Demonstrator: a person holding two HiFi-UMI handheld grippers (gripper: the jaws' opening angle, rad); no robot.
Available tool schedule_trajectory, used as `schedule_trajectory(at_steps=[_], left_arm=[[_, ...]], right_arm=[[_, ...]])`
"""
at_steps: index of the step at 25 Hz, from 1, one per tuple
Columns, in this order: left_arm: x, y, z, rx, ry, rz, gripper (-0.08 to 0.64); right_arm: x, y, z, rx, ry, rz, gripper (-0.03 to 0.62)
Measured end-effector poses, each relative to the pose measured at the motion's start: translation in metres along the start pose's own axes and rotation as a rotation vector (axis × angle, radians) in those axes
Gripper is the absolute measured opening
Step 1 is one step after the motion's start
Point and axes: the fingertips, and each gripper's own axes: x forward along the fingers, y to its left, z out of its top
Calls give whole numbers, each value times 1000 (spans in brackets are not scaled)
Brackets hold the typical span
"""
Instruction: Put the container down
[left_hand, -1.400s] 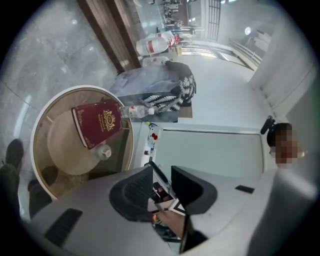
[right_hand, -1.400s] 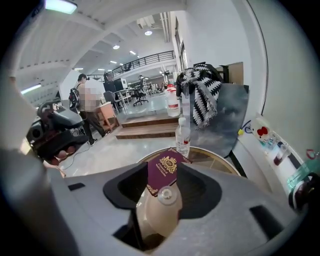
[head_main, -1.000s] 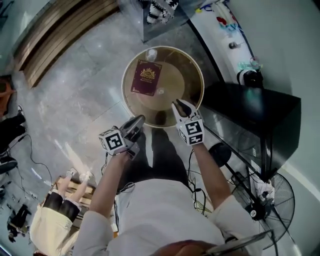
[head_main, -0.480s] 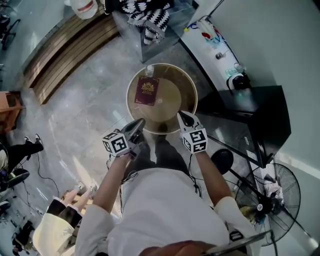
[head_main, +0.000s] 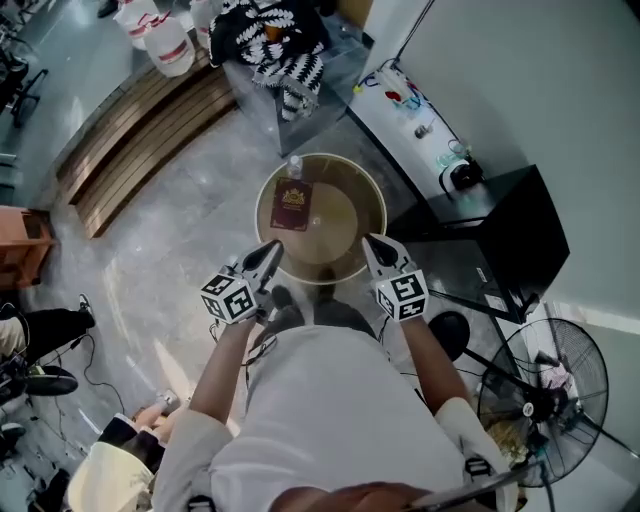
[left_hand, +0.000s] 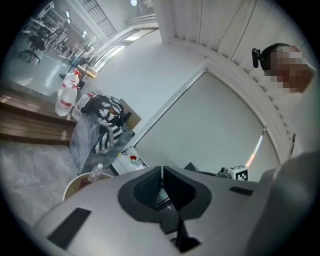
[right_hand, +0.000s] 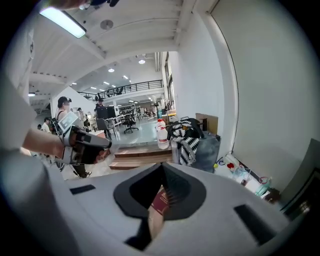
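Head view, left tool (head_main: 271, 249) and right tool (head_main: 373, 244) closed, empty, table (head_main: 345, 218) edge partly hidden.

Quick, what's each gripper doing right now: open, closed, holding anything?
Left gripper: closed, holding nothing.
Right gripper: closed, holding nothing.
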Motion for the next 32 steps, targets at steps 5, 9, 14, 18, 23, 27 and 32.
schedule_trajectory(at_steps=[5,9,14,18,23,27,32], left_arm=[[-10,-13,25,64,-26,8,20],[-18,-19,44,110,-62,26,20],[-27,-37,70,217,-122,29,20],[-33,-50,77,270,-153,24,21],[-37,-53,82,250,-174,32,21],[-38,-55,85,253,-173,31,21],[-35,-59,83,259,-177,32,21]], right_arm=[[-25,-5,28,10,-50,-33,-6],[-40,-6,47,-5,-83,-45,-6],[-60,-3,73,-26,-159,-31,-6],[-74,-4,75,-50,-176,-43,-6],[-82,-7,78,-61,-182,-49,-6],[-81,-7,84,-60,-190,-50,-6],[-83,-9,87,-73,-197,-46,-6]])
